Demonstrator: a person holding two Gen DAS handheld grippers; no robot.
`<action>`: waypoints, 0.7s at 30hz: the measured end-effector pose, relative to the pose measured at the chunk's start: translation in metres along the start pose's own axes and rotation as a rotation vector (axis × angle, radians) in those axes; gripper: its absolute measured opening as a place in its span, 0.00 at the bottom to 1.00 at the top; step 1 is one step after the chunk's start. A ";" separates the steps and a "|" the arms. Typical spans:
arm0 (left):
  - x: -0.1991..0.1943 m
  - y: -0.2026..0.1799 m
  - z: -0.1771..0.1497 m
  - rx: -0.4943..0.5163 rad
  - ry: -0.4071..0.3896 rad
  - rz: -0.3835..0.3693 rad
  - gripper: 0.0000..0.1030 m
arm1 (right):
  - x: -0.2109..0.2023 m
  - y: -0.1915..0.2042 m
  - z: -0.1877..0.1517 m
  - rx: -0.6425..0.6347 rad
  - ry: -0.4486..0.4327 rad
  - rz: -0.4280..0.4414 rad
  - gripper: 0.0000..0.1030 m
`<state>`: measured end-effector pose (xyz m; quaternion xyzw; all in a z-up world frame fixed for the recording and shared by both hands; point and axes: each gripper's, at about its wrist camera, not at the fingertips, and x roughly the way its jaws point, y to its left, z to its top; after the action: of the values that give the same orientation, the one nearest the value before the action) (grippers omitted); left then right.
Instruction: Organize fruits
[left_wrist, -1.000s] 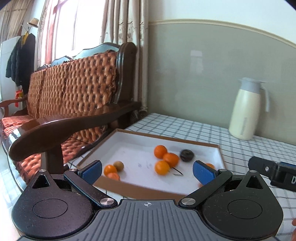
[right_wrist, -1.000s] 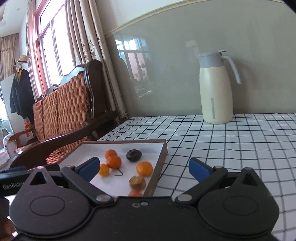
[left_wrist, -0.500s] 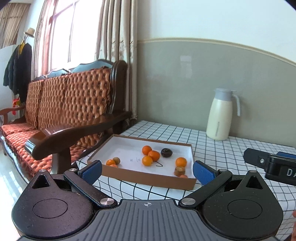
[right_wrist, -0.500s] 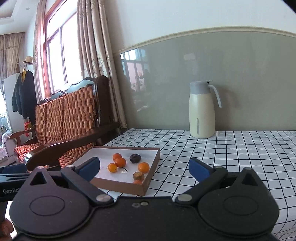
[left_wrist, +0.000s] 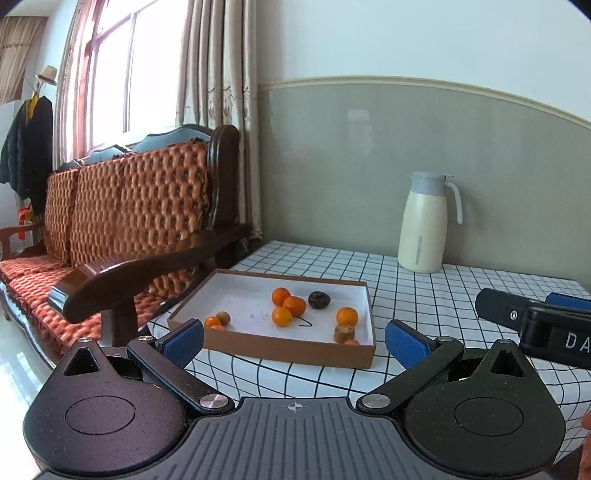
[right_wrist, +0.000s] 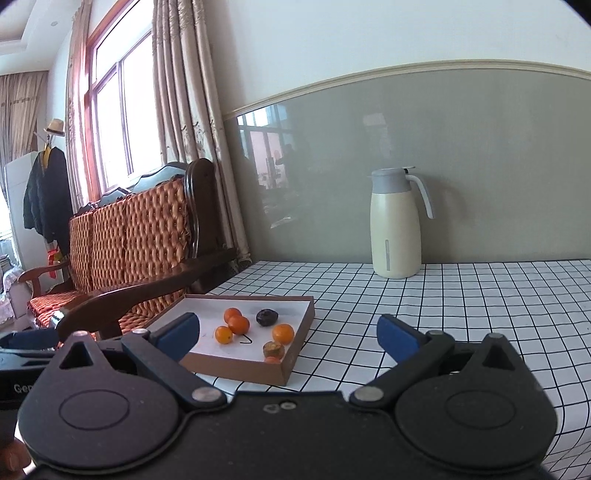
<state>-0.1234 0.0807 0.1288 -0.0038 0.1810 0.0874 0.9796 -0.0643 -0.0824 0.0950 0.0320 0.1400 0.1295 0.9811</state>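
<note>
A shallow brown cardboard tray (left_wrist: 280, 349) (right_wrist: 295, 363) with a white floor lies on the checked tablecloth near the table's left corner. In it lie several small oranges (left_wrist: 294, 305) (right_wrist: 238, 324), a dark purple fruit (left_wrist: 319, 299) (right_wrist: 267, 317), a small brown fruit (left_wrist: 222, 317) and a cut brownish fruit (left_wrist: 344, 333) (right_wrist: 273, 348). My left gripper (left_wrist: 293, 341) hangs open in front of the tray's near wall, holding nothing. My right gripper (right_wrist: 288, 334) stands open too, back from the tray's right corner. The right gripper's body (left_wrist: 535, 325) shows at the left wrist view's right edge.
A cream thermos jug (left_wrist: 424, 223) (right_wrist: 397, 225) stands at the back of the table by the grey wall. A wooden sofa with orange cushions (left_wrist: 122, 221) (right_wrist: 122, 240) stands left of the table, its armrest (left_wrist: 147, 266) close to the tray. A fingertip (left_wrist: 585, 439) shows at the lower right.
Both grippers have pulled back and up from the tray, which now looks smaller and farther away. Both stay open, and the fruits have not moved.
</note>
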 end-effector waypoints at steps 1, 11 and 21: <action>0.001 0.000 -0.001 -0.002 0.004 -0.004 1.00 | 0.001 -0.001 -0.001 0.003 0.003 -0.002 0.94; 0.005 0.001 -0.004 -0.013 0.016 -0.008 1.00 | 0.001 0.002 -0.004 -0.011 0.014 -0.008 0.94; 0.008 0.008 -0.002 -0.030 0.014 0.006 1.00 | 0.003 0.004 -0.005 -0.024 0.021 -0.018 0.94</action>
<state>-0.1185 0.0900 0.1239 -0.0183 0.1867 0.0931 0.9778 -0.0637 -0.0777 0.0898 0.0176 0.1488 0.1228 0.9811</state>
